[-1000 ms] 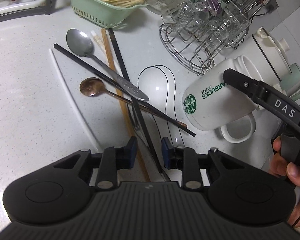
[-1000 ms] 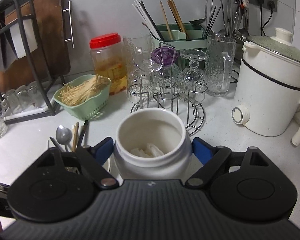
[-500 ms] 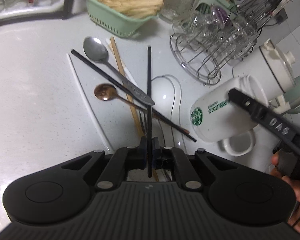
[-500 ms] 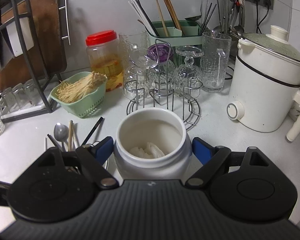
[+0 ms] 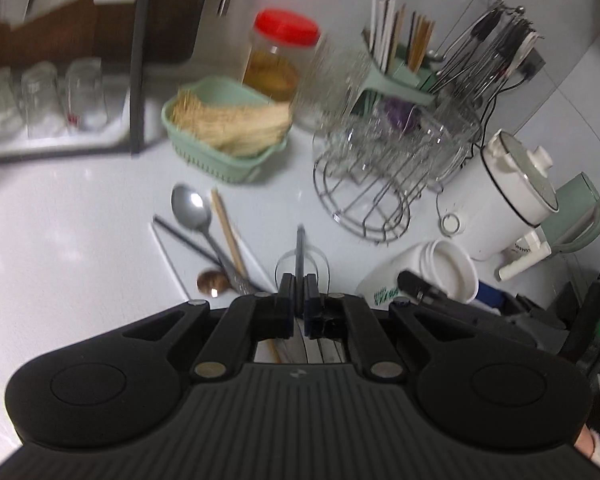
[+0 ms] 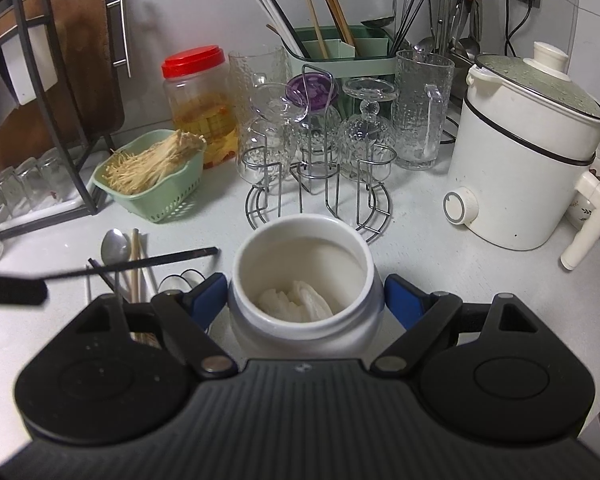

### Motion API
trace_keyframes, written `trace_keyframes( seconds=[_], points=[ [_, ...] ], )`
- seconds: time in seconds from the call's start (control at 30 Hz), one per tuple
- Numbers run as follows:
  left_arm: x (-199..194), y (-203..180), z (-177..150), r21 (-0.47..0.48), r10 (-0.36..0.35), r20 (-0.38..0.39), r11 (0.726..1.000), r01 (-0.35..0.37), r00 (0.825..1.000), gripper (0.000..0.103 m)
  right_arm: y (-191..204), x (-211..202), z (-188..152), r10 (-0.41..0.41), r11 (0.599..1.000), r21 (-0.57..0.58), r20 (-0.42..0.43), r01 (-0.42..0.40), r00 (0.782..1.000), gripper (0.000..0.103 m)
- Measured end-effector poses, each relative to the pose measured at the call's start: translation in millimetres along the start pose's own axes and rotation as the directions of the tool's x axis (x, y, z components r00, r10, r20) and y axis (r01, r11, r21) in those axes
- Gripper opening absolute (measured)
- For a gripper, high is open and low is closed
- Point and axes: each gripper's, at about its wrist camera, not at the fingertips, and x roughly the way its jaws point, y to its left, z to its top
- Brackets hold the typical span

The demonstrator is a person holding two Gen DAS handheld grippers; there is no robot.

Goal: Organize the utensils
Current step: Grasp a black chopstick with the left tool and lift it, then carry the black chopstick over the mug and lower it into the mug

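Note:
My left gripper (image 5: 299,296) is shut on a black chopstick (image 5: 300,250), held above the counter; in the right wrist view the chopstick (image 6: 148,261) points toward the mug. My right gripper (image 6: 304,300) is shut on a white Starbucks mug (image 6: 302,280) with a crumpled white paper inside; the mug also shows in the left wrist view (image 5: 432,276). On the counter lie a silver spoon (image 5: 192,210), a copper spoon (image 5: 212,282), a wooden chopstick (image 5: 228,232), another black chopstick (image 5: 184,236) and a white spoon (image 5: 320,264).
A green basket of enoki mushrooms (image 6: 152,176), a wire glass rack (image 6: 316,160), a green utensil caddy with chopsticks (image 6: 340,50), a red-lidded jar (image 6: 198,100) and a white electric pot (image 6: 528,152) stand behind. A black dish rack (image 6: 32,120) is at the left.
My left gripper closed on the black chopstick, lifted it off the pile and tilted up toward the back wall. The right gripper holds the mug almost unmoved.

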Motion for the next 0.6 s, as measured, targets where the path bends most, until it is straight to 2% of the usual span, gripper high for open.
trace_keyframes(
  seconds=[0.3,0.6],
  points=[
    [-2.9,-19.0,16.9,0.022,0.041,0.099,0.999,-0.044,0.994,0.005,-1.3,0.8,-1.6,0.035,0.998,-0.057,0.009,-0.035,0.999,0.088],
    [-5.2,-39.4,24.0,0.013,0.111,0.171,0.993,-0.115,0.979,0.005,-5.6,2.9,-0.5,0.090,0.986,-0.141,0.007,-0.089,0.996,0.089]
  ],
)
